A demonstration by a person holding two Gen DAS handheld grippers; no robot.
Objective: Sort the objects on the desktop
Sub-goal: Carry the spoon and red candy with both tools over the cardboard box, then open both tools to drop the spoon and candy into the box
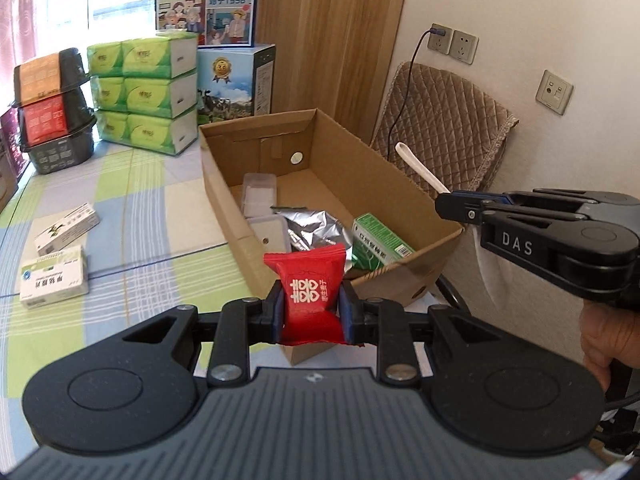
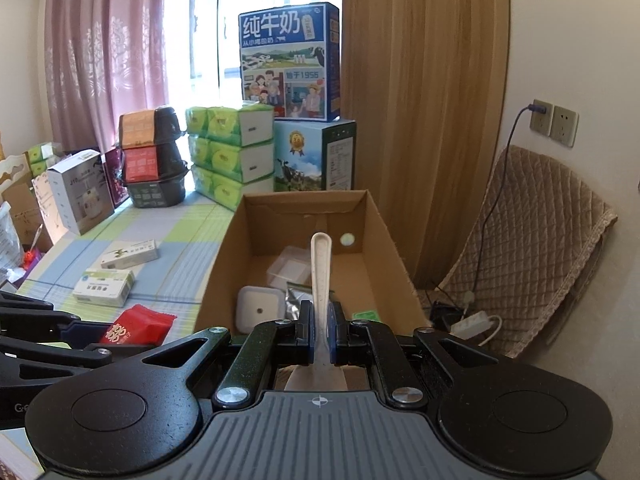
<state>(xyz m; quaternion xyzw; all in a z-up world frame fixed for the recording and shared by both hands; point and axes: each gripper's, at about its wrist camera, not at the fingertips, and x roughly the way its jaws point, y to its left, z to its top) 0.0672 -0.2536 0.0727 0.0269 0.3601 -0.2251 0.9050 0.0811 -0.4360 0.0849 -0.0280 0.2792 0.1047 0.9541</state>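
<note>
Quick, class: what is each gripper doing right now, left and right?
Left gripper: shut on the red packet.
Right gripper: shut on the white spoon, held above the cardboard box.

Against the window, stacked green tissue packs [image 2: 230,152] serve as the landmark. To their left stand stacked black bowls [image 2: 154,156]; to their right, two milk cartons [image 2: 290,60] piled up. Pink curtains [image 2: 104,52] hang behind. Far right of them, a quilted brown chair cover [image 2: 532,248] sits below wall sockets [image 2: 554,122].
</note>
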